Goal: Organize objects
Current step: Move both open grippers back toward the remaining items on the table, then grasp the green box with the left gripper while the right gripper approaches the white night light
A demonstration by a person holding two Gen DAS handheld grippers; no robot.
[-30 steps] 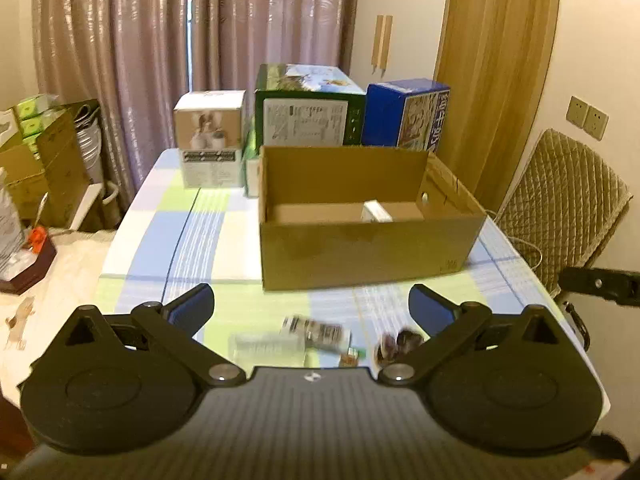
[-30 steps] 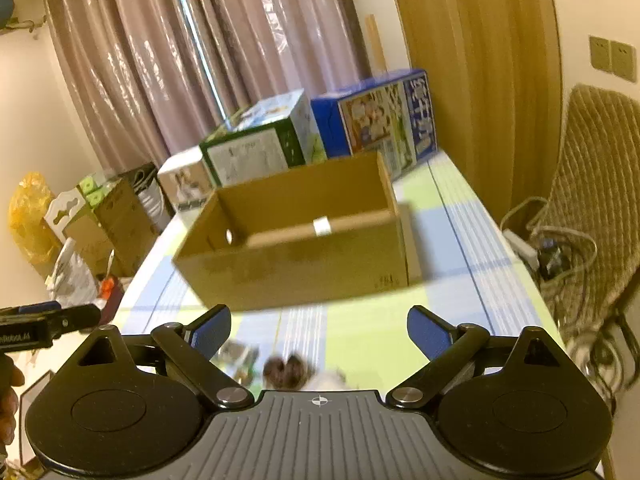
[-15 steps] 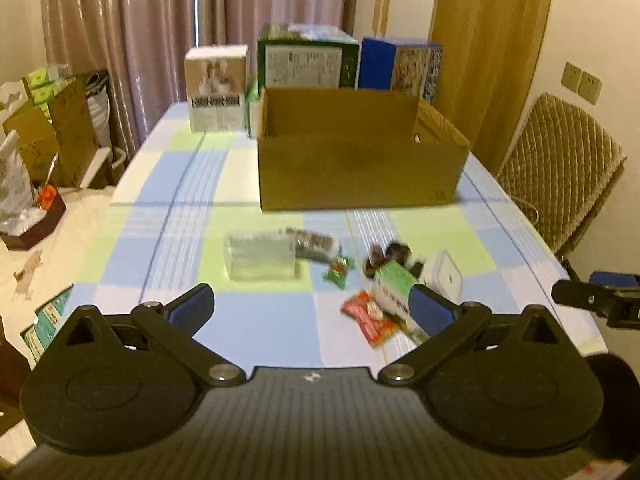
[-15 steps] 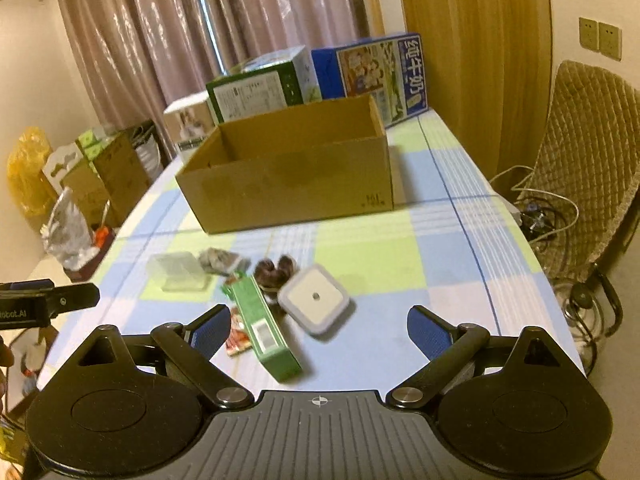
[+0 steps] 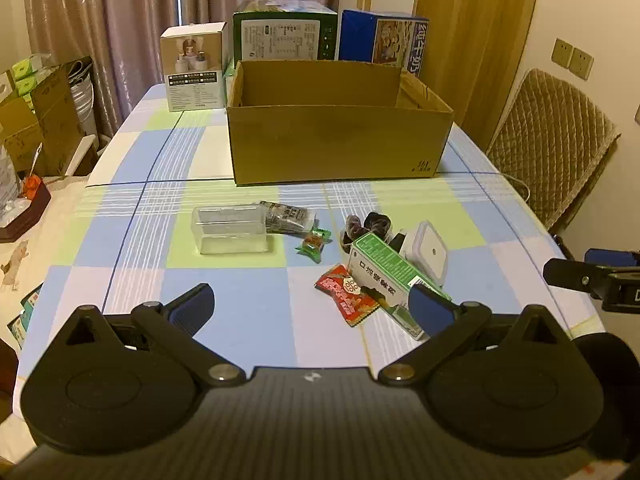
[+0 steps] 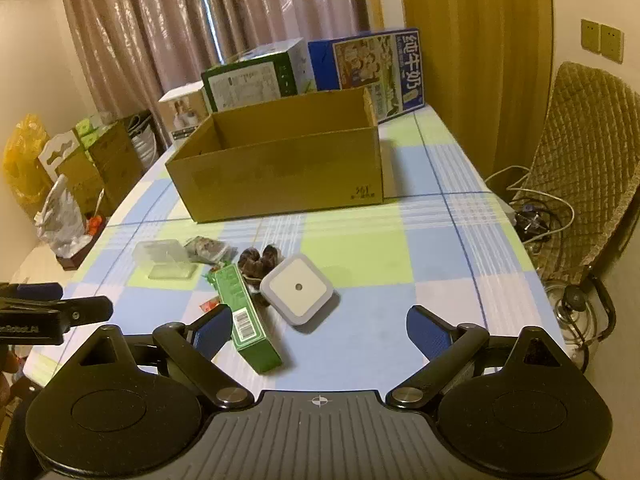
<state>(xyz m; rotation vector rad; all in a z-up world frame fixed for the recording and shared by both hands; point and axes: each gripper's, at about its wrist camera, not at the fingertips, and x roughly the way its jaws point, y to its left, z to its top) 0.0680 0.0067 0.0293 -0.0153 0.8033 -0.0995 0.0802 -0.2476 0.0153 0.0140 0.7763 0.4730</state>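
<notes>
An open cardboard box (image 5: 340,144) (image 6: 280,172) stands mid-table. In front of it lie a clear plastic case (image 5: 230,229) (image 6: 164,258), a dark snack packet (image 5: 286,216), a green candy (image 5: 314,243), a red sachet (image 5: 347,294), dark wrapped sweets (image 5: 366,226) (image 6: 260,260), a long green carton (image 5: 384,276) (image 6: 244,316) and a white square night light (image 5: 426,250) (image 6: 298,288). My left gripper (image 5: 312,306) hovers open above the near table edge, empty. My right gripper (image 6: 320,326) is open too, just short of the carton and night light.
A white box (image 5: 194,66), a green box (image 5: 284,36) and a blue milk carton box (image 5: 380,42) line the table's far end. A quilted chair (image 5: 552,144) stands to the right, with cables (image 6: 536,216) on the floor. Cardboard boxes and bags (image 6: 60,168) crowd the left.
Both grippers have pulled back from the cardboard box and risen. The loose items in front of the box have come fully into view. The fingers stayed open.
</notes>
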